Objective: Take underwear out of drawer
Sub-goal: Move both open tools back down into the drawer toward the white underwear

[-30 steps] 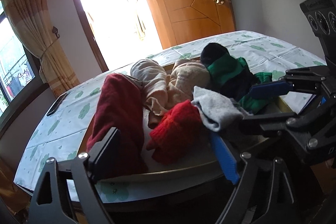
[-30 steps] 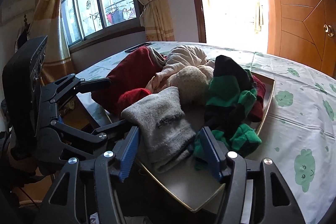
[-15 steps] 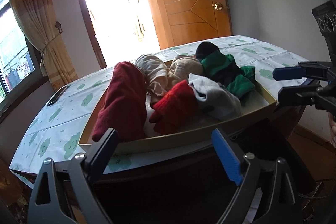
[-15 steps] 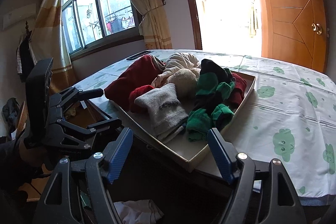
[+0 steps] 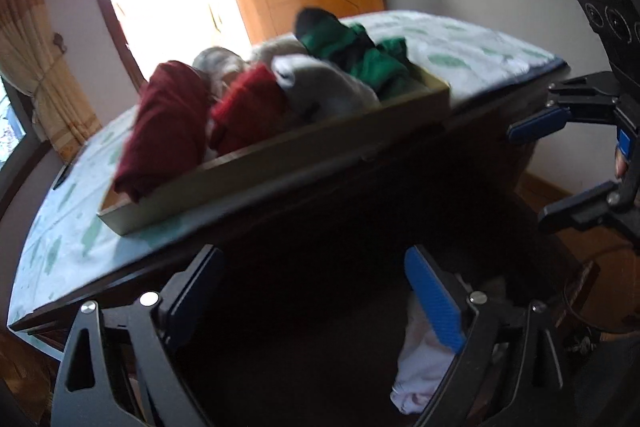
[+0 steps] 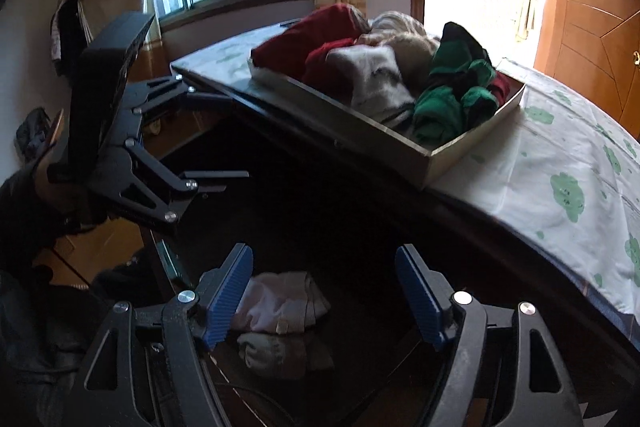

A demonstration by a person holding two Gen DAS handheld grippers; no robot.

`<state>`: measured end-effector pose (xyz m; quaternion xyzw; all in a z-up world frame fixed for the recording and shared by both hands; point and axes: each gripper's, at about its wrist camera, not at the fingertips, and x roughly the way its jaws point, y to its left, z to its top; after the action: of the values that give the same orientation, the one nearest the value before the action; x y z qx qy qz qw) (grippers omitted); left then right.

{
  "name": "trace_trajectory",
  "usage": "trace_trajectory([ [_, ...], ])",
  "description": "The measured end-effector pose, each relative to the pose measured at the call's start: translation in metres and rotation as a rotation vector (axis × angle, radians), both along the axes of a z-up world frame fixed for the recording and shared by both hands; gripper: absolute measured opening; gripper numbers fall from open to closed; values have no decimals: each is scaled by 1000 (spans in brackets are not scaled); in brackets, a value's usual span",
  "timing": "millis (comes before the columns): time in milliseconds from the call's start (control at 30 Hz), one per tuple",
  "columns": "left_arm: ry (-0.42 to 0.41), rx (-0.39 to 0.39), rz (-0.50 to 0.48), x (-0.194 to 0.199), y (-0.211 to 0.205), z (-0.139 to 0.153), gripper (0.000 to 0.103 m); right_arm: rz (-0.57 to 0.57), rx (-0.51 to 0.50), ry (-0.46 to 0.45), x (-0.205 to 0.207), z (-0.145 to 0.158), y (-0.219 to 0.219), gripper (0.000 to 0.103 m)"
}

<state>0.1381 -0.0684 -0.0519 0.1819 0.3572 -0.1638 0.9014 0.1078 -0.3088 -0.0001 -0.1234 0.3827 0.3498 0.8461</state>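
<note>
Pale pink folded underwear [image 6: 276, 303] lies in the dark drawer [image 6: 320, 211] under the table top, with a beige piece [image 6: 276, 347] just in front of it. My right gripper [image 6: 324, 299] hangs open above them, and the pink piece shows beside its left blue pad [image 6: 228, 301]. Neither pad touches cloth. My left gripper [image 5: 316, 299] is open too, over the dark drawer, and a white-pink garment [image 5: 420, 367] shows behind its right pad [image 5: 434, 303]. Each gripper appears in the other's view: the right gripper [image 5: 556, 167] and the left gripper [image 6: 224, 139].
A shallow tray [image 5: 280, 155] on the table's cloud-print cloth [image 6: 560, 187] holds dark red, red, grey [image 6: 376, 83] and green [image 6: 452, 99] garments. The dark wooden table edge [image 5: 320, 195] juts over the drawer. A window, curtains and a wooden door stand behind.
Both grippers have drawn back from the tray and dipped below the table edge to face the drawer. The grey garment that was between the right fingers now lies in the tray; those jaws have widened.
</note>
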Motion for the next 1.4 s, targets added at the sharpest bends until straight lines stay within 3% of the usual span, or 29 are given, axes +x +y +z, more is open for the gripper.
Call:
trace_trajectory([
  [200,185,123,-136,-8,-30,-35,94,10,-39,34,-11,-19,-9,76],
  [400,373,181,-210,-4,-56,-72,94,3,-26,52,-10,-30,-15,76],
  [700,673,83,-156,26,-52,-109,94,11,4,87,-10,-50,-20,76],
  [867,758,91,-120,36,-46,-123,92,6,15,89,-10,-56,-22,76],
  [1000,789,143,-130,36,-54,-129,92,3,22,86,-9,-57,-23,76],
  [1300,805,224,-136,44,-81,-141,95,-6,29,78,-9,-59,-21,76],
  [1400,769,257,-107,54,-78,-143,99,-6,31,76,-9,-57,-21,76],
])
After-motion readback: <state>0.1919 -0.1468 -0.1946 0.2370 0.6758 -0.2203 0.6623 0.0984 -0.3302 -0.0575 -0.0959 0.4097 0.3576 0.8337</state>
